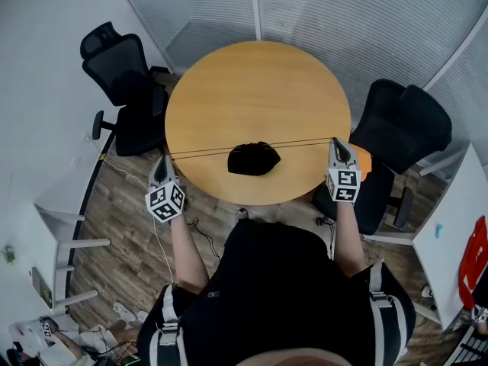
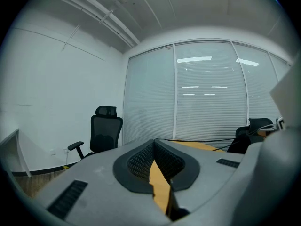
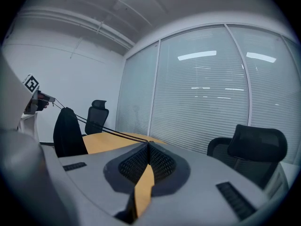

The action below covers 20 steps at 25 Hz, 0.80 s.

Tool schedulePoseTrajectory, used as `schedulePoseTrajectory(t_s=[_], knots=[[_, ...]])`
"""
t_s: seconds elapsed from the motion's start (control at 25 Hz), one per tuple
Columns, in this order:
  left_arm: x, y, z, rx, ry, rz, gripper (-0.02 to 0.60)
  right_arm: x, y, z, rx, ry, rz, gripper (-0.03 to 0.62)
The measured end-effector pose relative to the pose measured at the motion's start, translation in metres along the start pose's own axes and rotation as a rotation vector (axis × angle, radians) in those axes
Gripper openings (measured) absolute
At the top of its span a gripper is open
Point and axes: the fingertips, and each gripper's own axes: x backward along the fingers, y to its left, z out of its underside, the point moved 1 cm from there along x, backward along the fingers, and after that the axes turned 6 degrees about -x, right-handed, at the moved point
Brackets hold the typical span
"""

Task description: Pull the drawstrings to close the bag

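A black drawstring bag [image 1: 253, 158] lies near the front edge of the round wooden table [image 1: 252, 82]. Its drawstrings [image 1: 206, 152] run taut to both sides in a nearly straight line. My left gripper [image 1: 162, 161] is off the table's left edge, shut on the left string end. Off the right edge, my right gripper [image 1: 335, 141] is shut on the right end. In the left gripper view the closed jaws [image 2: 154, 141] pinch a string [image 2: 202, 139] leading right to the bag [image 2: 241, 142]. In the right gripper view the string [image 3: 108, 130] leaves the shut jaws [image 3: 148, 142] toward the bunched bag [image 3: 68, 133].
A black office chair [image 1: 126, 82] stands at the table's left and another [image 1: 400, 132] at its right. A glass wall with blinds [image 1: 343, 14] is behind the table. A white desk [image 1: 450, 227] is at the right, white shelving [image 1: 61, 235] at the left, and cables lie on the wood floor.
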Motion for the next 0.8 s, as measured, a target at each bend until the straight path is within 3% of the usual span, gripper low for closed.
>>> schedulePoseTrajectory(t_s=[0.8], knots=[[-0.067,0.042,-0.02,-0.048,-0.027,0.129,0.015,-0.02,0.038,-0.014,0.017,0.013,0.097,0.057]])
